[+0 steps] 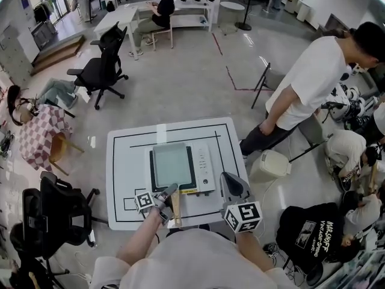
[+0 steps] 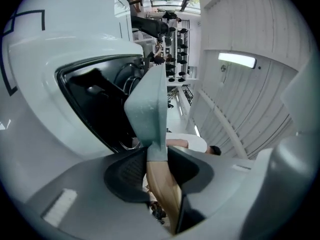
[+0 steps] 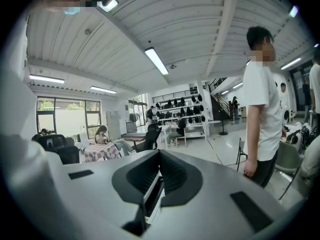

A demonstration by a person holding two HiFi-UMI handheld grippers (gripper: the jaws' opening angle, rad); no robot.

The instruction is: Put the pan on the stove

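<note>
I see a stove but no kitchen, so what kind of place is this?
Probably a big workroom or lab, not a home kitchen. The stove sits on a marked white table, office chairs stand around, and shelves of dark gear line the far wall.

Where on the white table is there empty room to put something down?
On the table, the left strip between its edge and the stove is bare; so are the back strip beyond the stove and the right strip. The front is crowded: the handle of the pan, left gripper and right gripper.

Square grey-green pan [image 1: 172, 166] over white stove [image 1: 205, 168]
</note>
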